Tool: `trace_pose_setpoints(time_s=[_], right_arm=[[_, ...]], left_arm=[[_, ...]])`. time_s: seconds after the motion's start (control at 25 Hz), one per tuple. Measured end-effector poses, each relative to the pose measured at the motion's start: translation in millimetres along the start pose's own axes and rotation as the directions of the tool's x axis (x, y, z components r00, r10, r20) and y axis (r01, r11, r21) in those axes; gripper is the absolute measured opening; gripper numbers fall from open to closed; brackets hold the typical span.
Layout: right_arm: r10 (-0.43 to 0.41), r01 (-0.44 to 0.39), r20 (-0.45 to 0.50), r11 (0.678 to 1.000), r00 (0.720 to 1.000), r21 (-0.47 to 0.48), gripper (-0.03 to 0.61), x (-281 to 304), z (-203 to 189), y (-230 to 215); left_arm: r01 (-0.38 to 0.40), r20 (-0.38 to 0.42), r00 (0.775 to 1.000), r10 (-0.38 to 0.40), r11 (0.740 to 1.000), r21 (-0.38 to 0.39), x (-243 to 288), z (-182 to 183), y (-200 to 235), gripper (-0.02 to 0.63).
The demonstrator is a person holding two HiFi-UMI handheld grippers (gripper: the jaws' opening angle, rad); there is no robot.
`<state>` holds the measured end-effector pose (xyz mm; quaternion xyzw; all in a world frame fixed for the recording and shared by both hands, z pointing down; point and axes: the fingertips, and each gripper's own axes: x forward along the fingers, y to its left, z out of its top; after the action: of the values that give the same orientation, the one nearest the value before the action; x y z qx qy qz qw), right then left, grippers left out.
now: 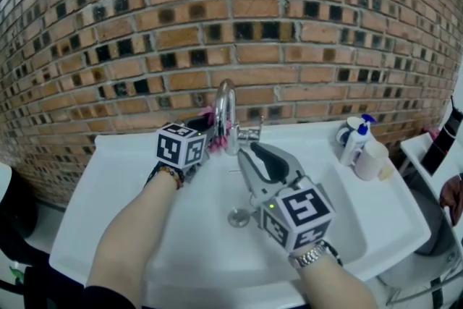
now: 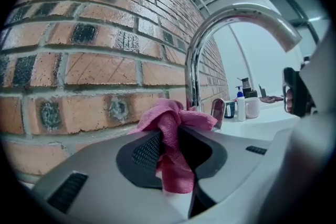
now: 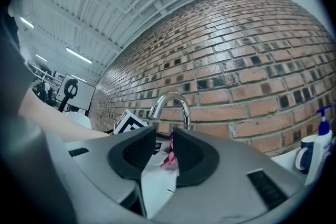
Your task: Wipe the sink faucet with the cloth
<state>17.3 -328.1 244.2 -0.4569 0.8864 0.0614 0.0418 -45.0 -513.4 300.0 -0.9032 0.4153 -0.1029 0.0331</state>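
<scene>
White sink (image 1: 108, 177), faucet (image 1: 226, 101), pink cloth (image 2: 170, 118) in left gripper (image 2: 177, 136)

Grey left tongs (image 1: 215, 131) and right tongs (image 1: 255, 153) bear marker cubes (image 1: 181, 146); wrists wear a perhaps-beaded bracelet (image 1: 168, 174) and watch (image 1: 312, 255).

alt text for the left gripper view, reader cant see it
The left gripper is shut on a bunched pink cloth, close to the stem of a curved chrome faucet. A brick wall fills the left; a pump bottle stands farther off at right.
</scene>
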Motion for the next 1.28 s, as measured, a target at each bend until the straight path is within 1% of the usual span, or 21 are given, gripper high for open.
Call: trace_pose_setpoints(time_s=[0.08, 0.24, 0.4, 0.6, 1.0, 1.16, 1.28], right_arm=[[0.000, 0.000, 0.000, 1.000, 1.000, 0.001, 0.115, 0.0, 0.2, -0.1], [-0.003, 0.003, 0.001, 1.000, 1.000, 0.000, 0.115, -0.4, 0.1, -0.4], [0.001, -0.001, 0.000, 1.000, 1.000, 0.002, 0.115, 0.5, -0.3, -0.5], [0.001, -0.001, -0.003, 1.000, 1.000, 0.001, 0.115, 0.6, -0.9, -0.2], [-0.010, 0.010, -0.008, 1.000, 1.000, 0.000, 0.115, 0.4, -2.4, -1.9], [-0.021, 0.021, -0.018, 1.000, 1.000, 0.004, 0.115, 1.1, -5.0, -5.5], [-0.032, 0.033, -0.022, 0.999, 0.999, 0.009, 0.115, 0.6, -4.9, -7.6]], left_arm=[[0.001, -0.009, 1.000, -0.001, 1.000, -0.001, -1.1, -3.9, -0.9, 0.103], [-0.004, -0.058, 0.998, 0.004, 1.000, 0.012, 0.7, -20.4, -3.2, 0.100], [-0.013, -0.086, 0.996, 0.014, 1.000, 0.012, 3.6, -29.6, -3.8, 0.095], [-0.020, -0.167, 0.985, 0.031, 0.998, 0.066, 6.0, -51.1, -6.8, 0.091], [-0.012, -0.225, 0.973, 0.046, 0.989, 0.147, 4.9, -65.0, -14.1, 0.074], [-0.003, -0.254, 0.966, 0.055, 0.980, 0.201, 5.8, -73.2, -17.0, 0.067], [-0.009, -0.281, 0.957, 0.077, 0.972, 0.234, 5.0, -83.3, -14.2, 0.061]])
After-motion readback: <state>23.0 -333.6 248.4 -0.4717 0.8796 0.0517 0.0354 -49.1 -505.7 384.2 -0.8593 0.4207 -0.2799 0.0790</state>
